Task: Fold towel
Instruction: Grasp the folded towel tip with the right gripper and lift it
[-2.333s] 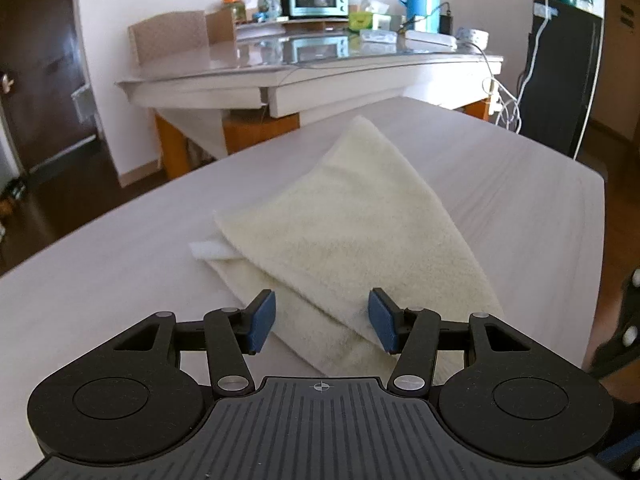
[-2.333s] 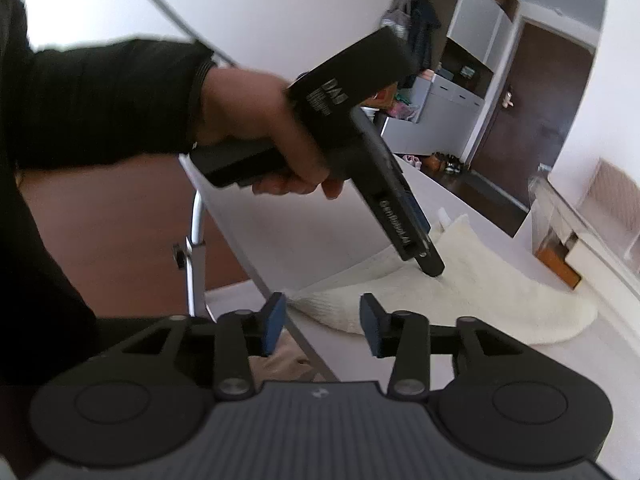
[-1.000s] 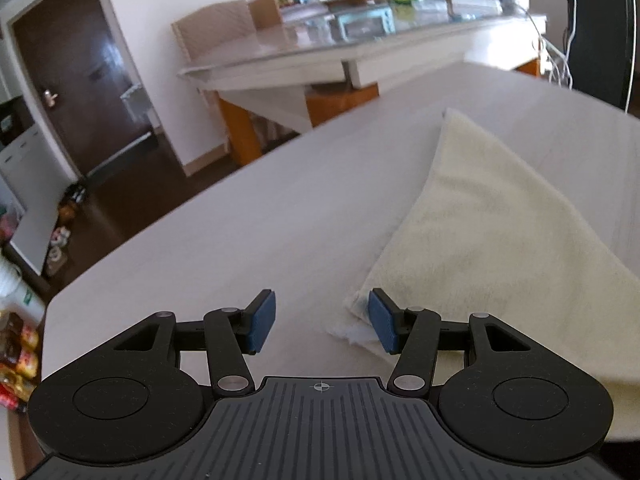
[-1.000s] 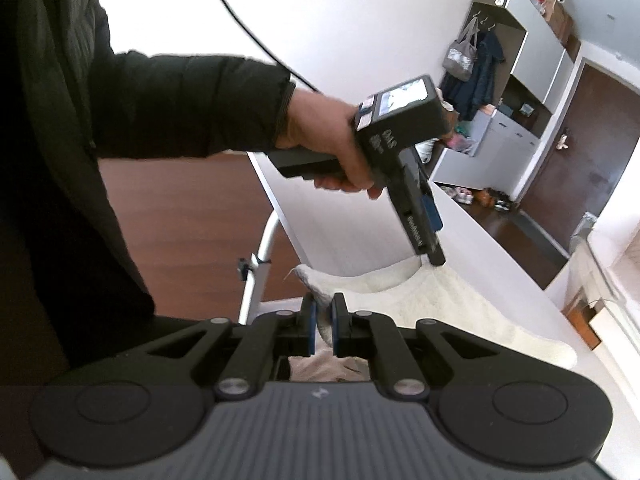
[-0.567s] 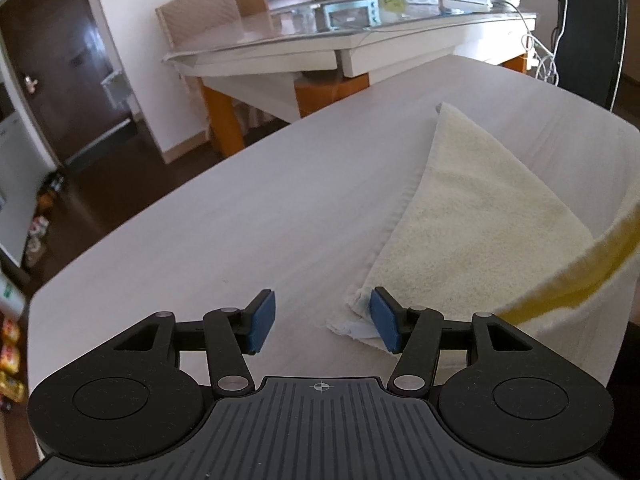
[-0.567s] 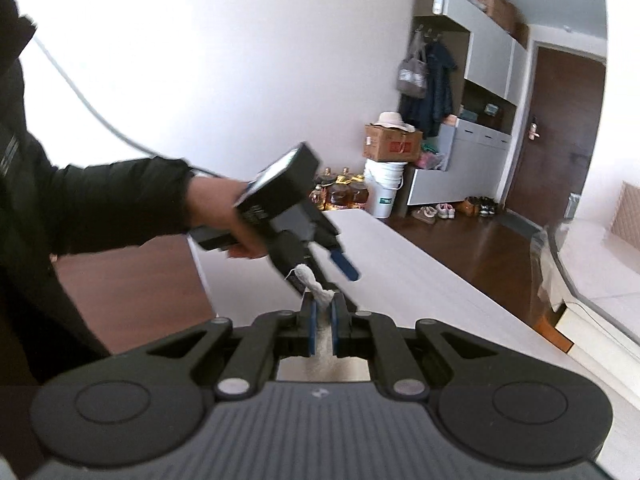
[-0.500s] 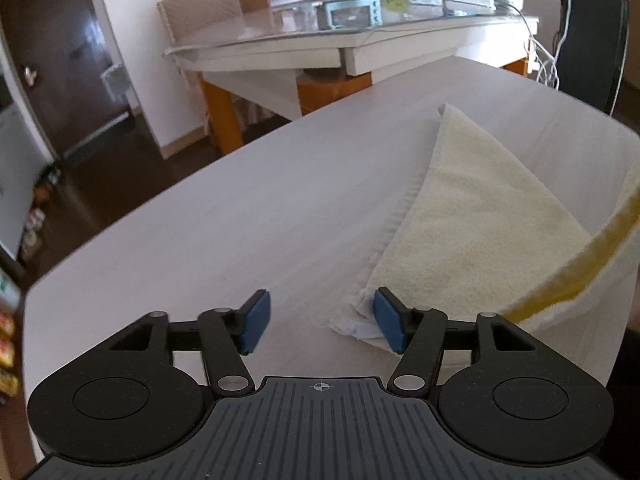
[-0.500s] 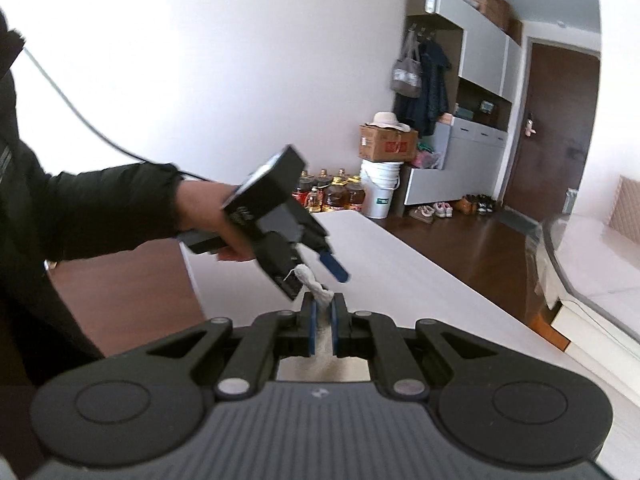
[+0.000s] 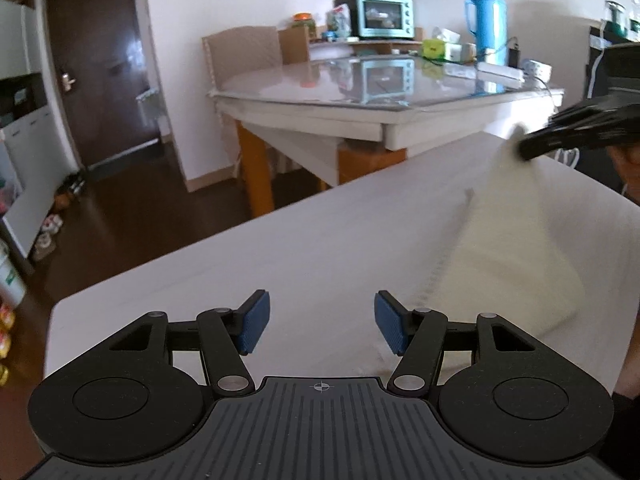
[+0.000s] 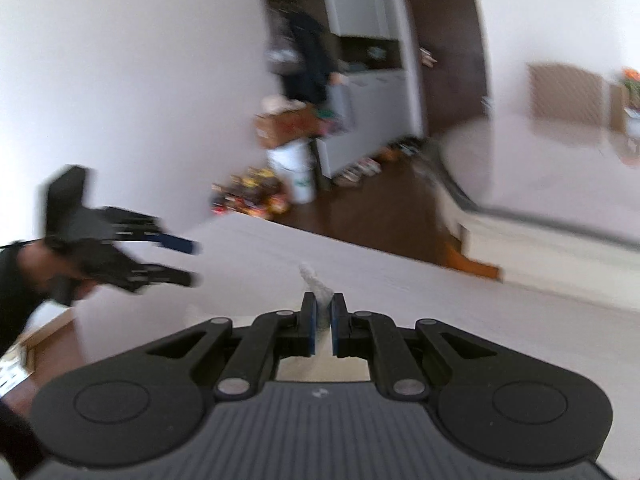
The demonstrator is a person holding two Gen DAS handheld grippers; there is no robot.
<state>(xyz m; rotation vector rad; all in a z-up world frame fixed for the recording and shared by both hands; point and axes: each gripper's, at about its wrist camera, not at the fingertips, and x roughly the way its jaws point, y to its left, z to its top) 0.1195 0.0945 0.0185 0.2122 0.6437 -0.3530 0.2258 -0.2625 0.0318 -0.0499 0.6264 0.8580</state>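
My right gripper (image 10: 323, 322) has its jaws clamped on a corner of the cream towel (image 9: 516, 248), lifting it off the tabletop (image 9: 280, 256); my left gripper (image 9: 321, 322) has its jaws apart, holding nothing.

My left gripper (image 9: 322, 322) is angled down, jaws apart with blue pads (image 9: 252, 322) facing each other, nothing pinched between them; they've just been opening a bit wider. My right gripper (image 10: 322, 322) is clamped tight, pads nearly touching, a tuft of cloth nipped between them. In the right wrist view my left hand (image 10: 60, 276) wraps the other gripper's handle, dark sleeve at the wrist. In the left wrist view the right gripper shows blurred at upper right.
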